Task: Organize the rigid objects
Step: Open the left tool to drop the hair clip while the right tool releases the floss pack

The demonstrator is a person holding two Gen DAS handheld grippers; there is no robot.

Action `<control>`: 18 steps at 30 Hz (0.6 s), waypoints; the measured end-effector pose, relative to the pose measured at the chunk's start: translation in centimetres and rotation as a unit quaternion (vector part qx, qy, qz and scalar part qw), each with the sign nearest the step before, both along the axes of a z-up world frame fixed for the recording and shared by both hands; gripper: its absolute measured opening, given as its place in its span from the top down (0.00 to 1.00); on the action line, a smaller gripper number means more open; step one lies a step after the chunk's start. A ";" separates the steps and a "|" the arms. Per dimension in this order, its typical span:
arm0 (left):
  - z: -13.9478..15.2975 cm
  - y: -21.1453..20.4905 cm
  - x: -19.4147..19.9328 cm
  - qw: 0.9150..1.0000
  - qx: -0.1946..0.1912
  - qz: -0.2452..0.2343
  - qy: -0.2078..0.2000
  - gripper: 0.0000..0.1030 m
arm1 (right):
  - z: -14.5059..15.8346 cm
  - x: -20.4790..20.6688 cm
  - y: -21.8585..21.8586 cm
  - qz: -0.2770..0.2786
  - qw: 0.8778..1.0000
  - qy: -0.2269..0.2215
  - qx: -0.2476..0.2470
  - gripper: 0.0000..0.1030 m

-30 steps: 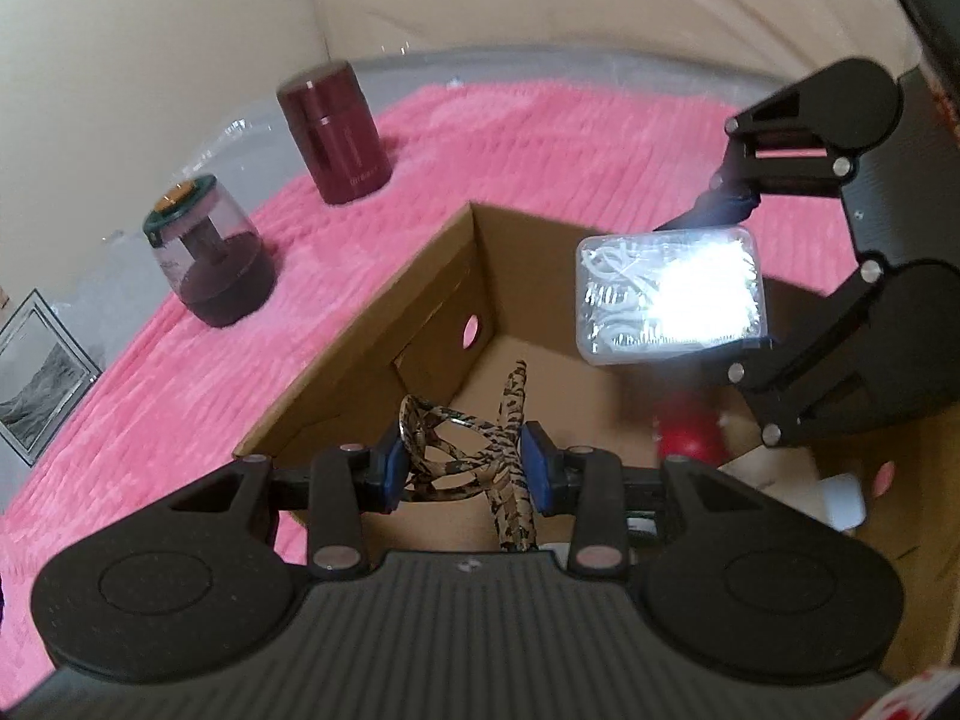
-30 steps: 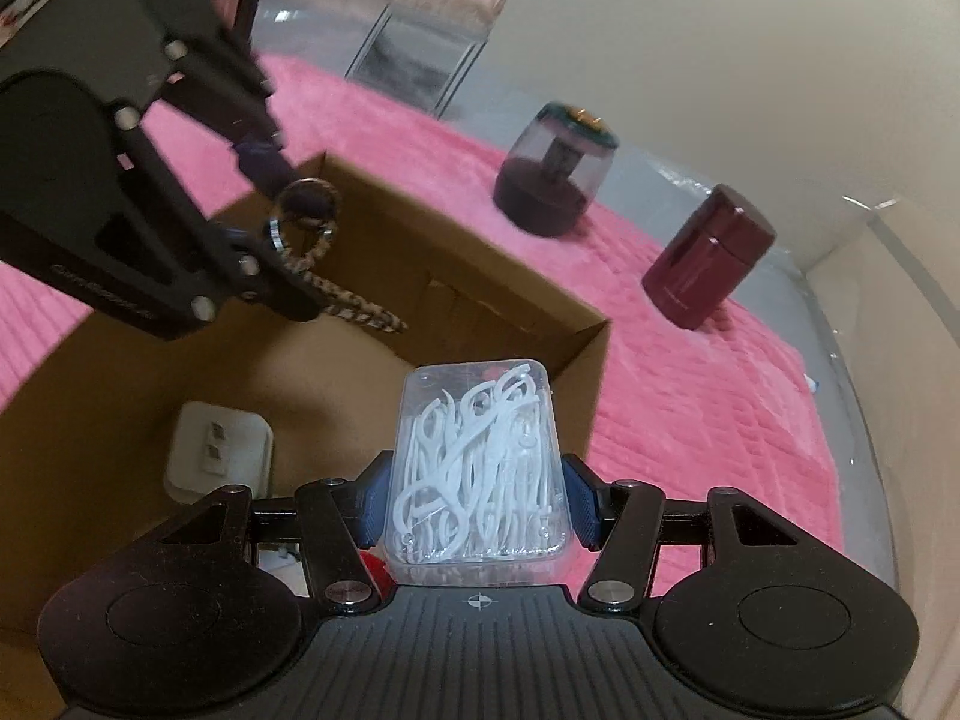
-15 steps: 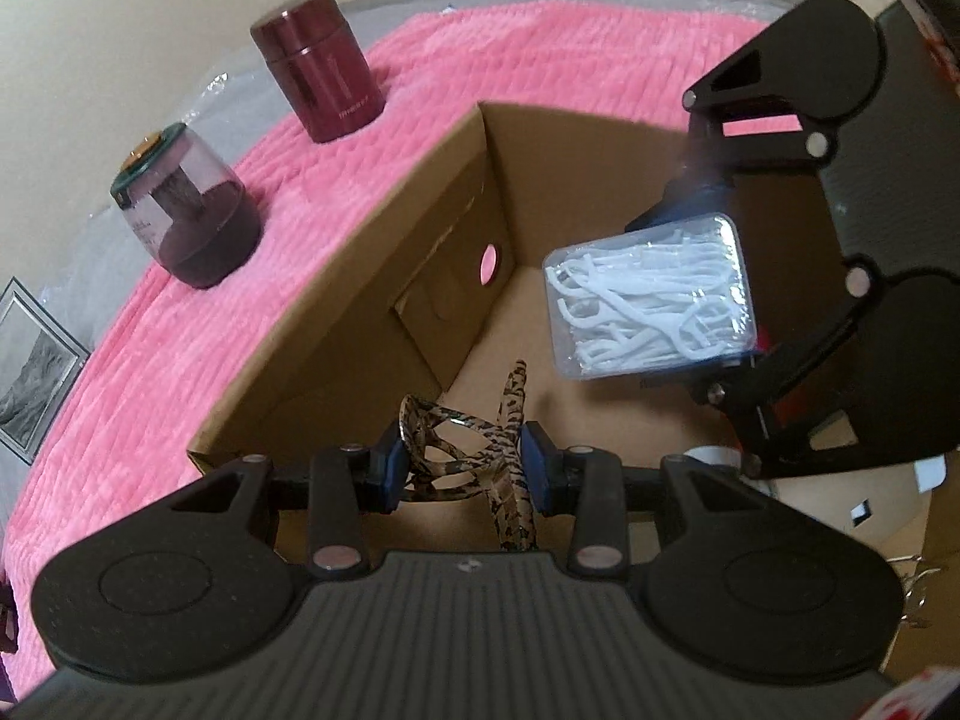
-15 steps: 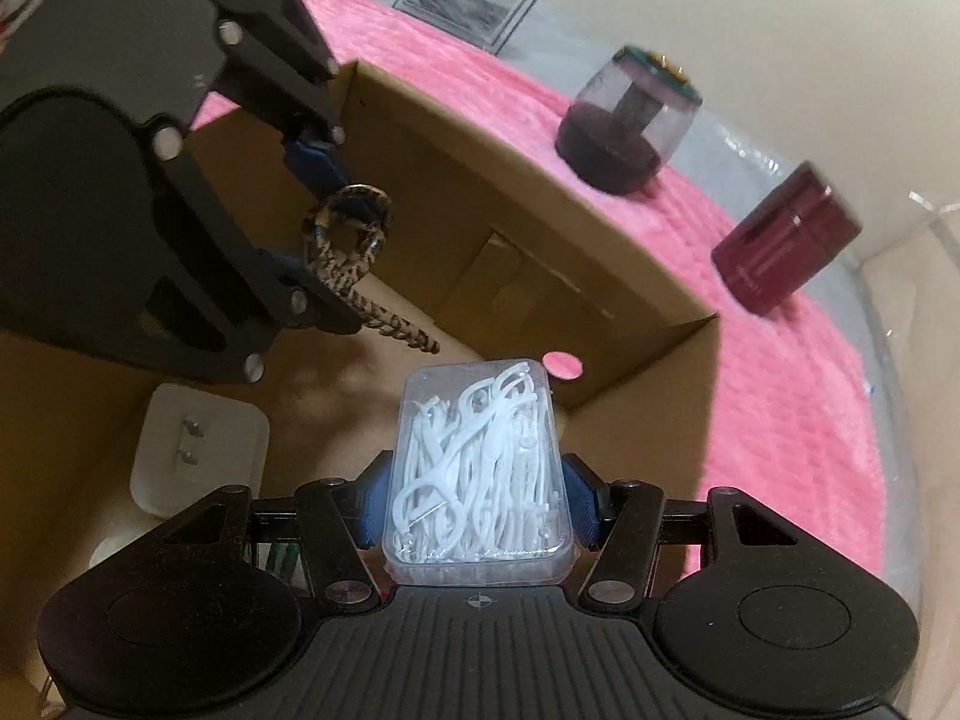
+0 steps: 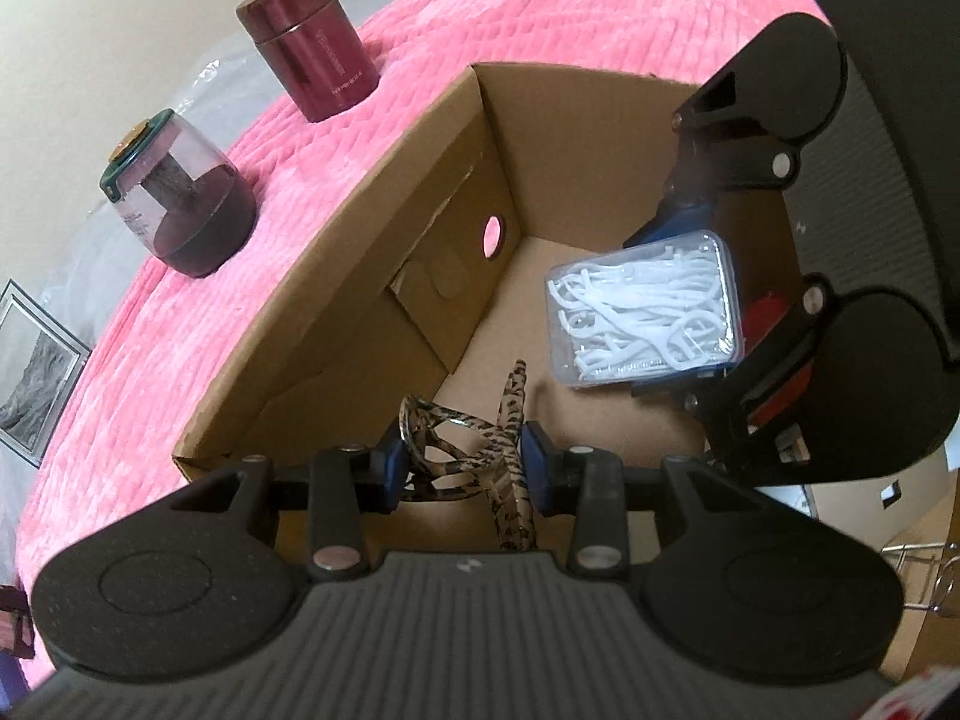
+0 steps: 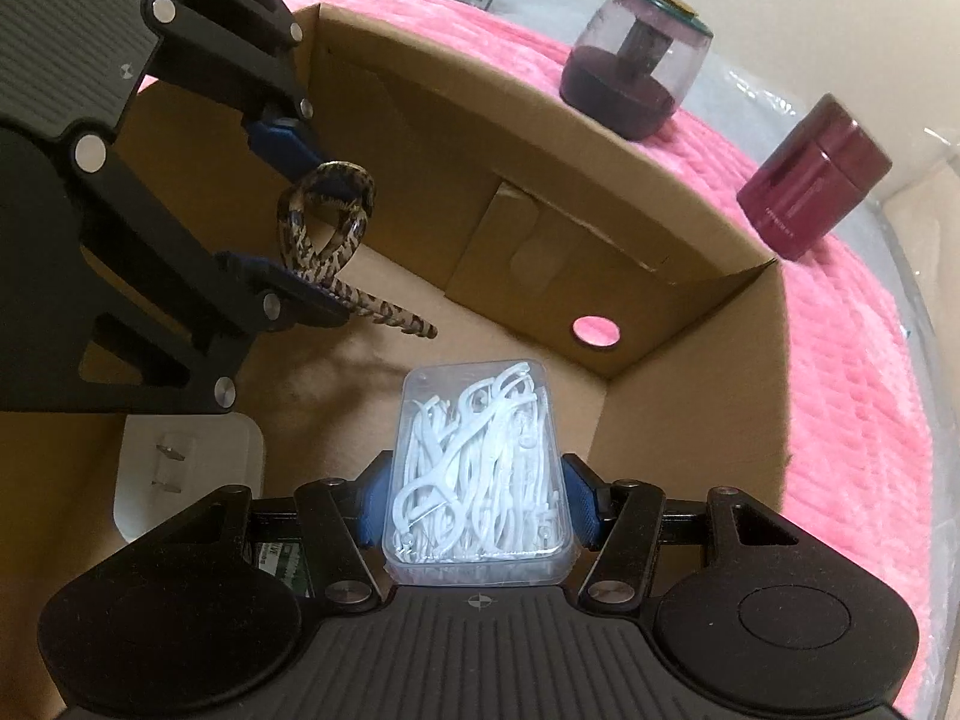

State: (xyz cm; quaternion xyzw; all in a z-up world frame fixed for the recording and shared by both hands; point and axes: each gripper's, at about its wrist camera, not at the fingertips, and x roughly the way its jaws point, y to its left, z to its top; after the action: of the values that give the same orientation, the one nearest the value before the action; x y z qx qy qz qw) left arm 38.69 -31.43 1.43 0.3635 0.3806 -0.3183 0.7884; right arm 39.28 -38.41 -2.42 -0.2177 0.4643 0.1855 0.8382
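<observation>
**Two tools lowering small items into a cardboard box**

A pink ribbed blanket (image 5: 456, 24) covered the surface, and an open cardboard box (image 5: 336, 300) sat on it, serving as the landmark. Outside the box's far wall stood a dark red canister (image 5: 309, 42) and a clear-domed jar (image 5: 174, 198), well apart from the opening. Inside the box, a white plug adapter (image 6: 186, 468) lay on the floor.

Above the box floor, near its inner corner, the right tool (image 6: 477, 510) clamped a clear case of floss picks (image 6: 480, 468) by its long sides. The case looked light, stiff and slick, so a squeeze across the flat sides seemed safest.

Beside it, also inside the box, the left tool (image 5: 462, 462) was narrowed on a patterned hair clip (image 5: 480, 444), thin, hard and probably brittle, best gripped at its crossed middle.
</observation>
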 end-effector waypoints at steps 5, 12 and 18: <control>-0.2 0.0 0.1 1.000 0.006 0.000 0.005 0.67 | -0.3 0.4 -0.4 -0.007 1.000 0.007 0.017 0.47; -0.3 -0.2 0.1 1.000 0.016 -0.002 0.006 0.66 | -0.8 0.9 -0.8 -0.013 0.999 0.013 0.036 0.47; -0.1 -0.2 0.1 1.000 0.010 0.000 0.003 0.66 | -0.9 1.1 -1.1 -0.018 0.998 0.012 0.051 0.47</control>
State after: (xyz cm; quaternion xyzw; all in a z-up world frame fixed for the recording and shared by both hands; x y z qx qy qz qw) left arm 38.75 -31.63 1.34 0.3702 0.3861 -0.3160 0.7836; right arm 40.43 -39.48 -3.30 -0.1642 0.4681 0.1968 0.8457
